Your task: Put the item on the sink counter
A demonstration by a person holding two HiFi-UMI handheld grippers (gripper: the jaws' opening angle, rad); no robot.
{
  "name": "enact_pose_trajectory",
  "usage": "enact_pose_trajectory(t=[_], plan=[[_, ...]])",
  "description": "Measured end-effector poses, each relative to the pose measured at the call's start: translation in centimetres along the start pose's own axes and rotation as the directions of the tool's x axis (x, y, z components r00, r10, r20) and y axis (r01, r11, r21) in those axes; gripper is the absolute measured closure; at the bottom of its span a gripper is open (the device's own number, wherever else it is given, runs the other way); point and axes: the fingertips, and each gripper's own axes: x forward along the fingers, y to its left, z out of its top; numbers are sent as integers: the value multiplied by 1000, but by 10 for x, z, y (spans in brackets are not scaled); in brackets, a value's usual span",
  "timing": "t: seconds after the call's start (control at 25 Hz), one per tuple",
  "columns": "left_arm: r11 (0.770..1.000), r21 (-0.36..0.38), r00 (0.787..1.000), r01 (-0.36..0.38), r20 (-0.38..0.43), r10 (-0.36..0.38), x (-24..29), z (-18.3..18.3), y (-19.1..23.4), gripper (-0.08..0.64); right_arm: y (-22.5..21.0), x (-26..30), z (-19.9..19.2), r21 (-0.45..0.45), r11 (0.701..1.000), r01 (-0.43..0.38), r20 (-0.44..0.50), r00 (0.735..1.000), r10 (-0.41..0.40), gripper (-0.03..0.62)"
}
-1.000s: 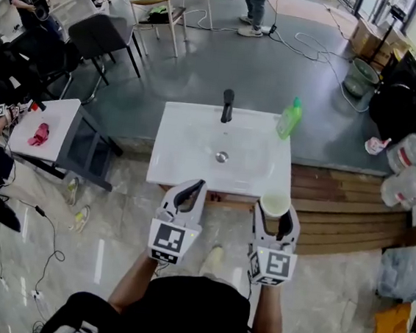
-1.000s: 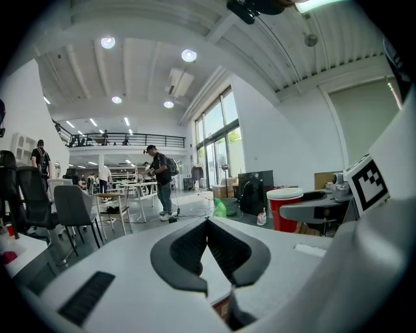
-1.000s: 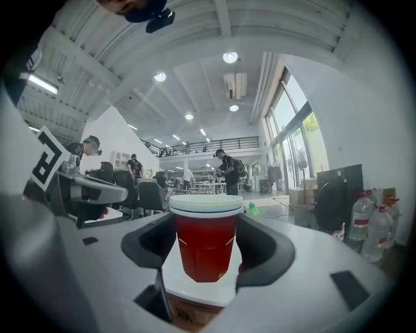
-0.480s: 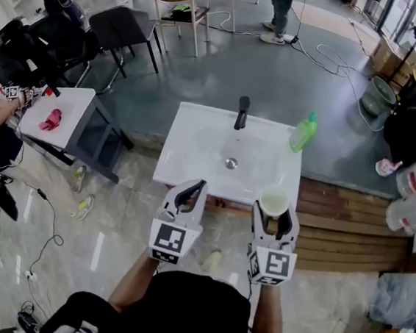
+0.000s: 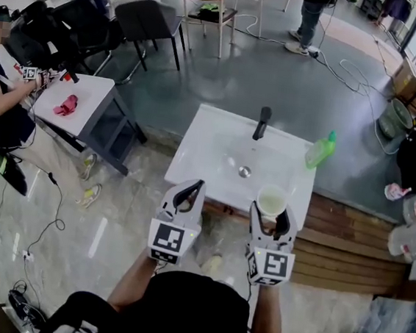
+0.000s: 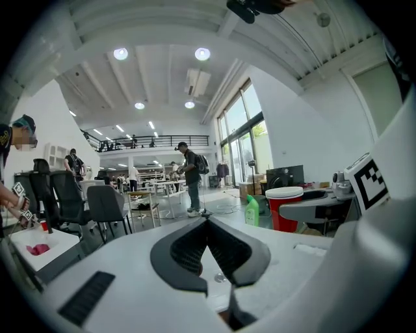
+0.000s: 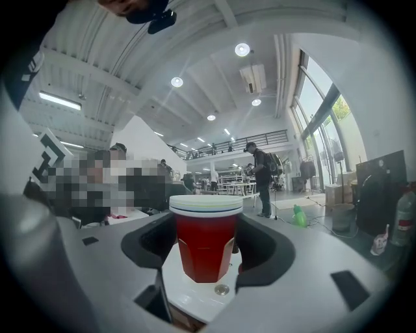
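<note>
Task's about halfway, judging by this. The right gripper [image 5: 271, 213] has its jaws clamped on the sides of the red cup [image 7: 205, 244], which is upright with its white rim on top. So the pickup is done, but the cup is in the air and not yet on the worktop. From the head view it sits right at the near edge of the white sink [image 5: 217, 152], and the right gripper view shows white sink surface and the drain below it. How high it is above the sink is hard to say.

The left gripper [image 5: 190, 196] has its jaws closed tip to tip with nothing between them, just hanging beside the right one. What's probably left is to carry the cup over a flat bit of the sink worktop, maybe near the green bottle [image 5: 320, 150] or the faucet [image 5: 261, 122], then lower it and let go.

Compared with a second ago, both grippers sit in the same spot in the head view and the cup hasn't slipped. The sink has slid right and now looks skewed, and the side table with the pink thing [image 5: 67, 104] shows more, so the person seems to have turned or stepped.
</note>
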Motion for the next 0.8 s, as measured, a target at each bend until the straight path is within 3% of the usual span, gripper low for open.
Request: enact_pose_trajectory(t=[0.8], plan=[[997, -27, 998, -68, -18, 68, 28, -7, 75, 558, 32, 84, -8, 9, 997, -72, -29, 997, 73, 307]])
